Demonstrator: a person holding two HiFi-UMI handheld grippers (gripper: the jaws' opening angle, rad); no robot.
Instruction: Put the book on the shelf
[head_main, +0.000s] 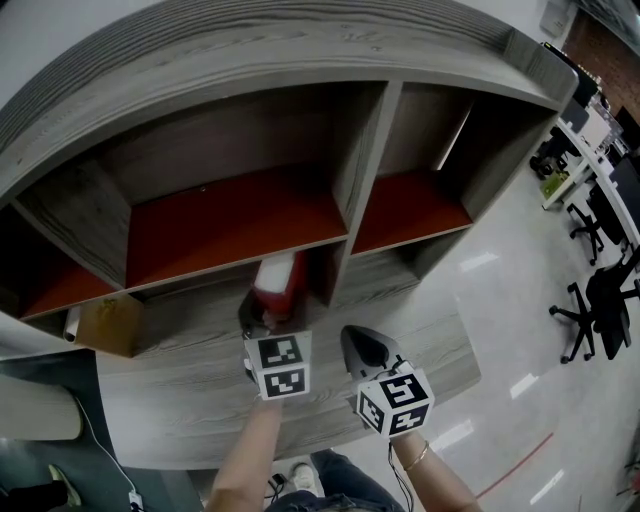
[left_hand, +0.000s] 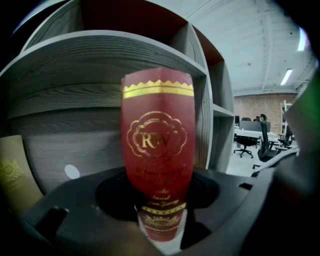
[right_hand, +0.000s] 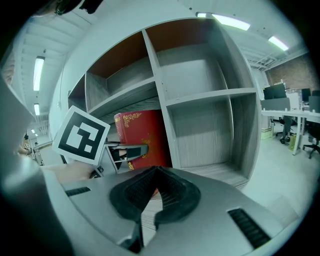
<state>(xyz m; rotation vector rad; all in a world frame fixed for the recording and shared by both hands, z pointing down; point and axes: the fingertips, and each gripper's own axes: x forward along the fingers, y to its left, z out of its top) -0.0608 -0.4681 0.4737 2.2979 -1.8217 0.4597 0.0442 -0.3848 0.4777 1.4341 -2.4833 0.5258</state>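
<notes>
The red book (left_hand: 157, 145), gold "RW", stands upright, gripped by the left gripper's (left_hand: 157, 195) jaws. The right gripper's (right_hand: 156, 171) jaws are closed, empty.

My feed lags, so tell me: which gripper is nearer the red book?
Left. The left gripper grips the red book at the shelf; the right gripper hangs apart on its right, jaws together.

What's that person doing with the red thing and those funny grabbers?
A person is putting a red book into a grey shelf unit. The left gripper grips the book upright at a lower compartment, beside the divider. The right gripper is shut and empty, hanging just outside. A tan box stands farther left.
</notes>
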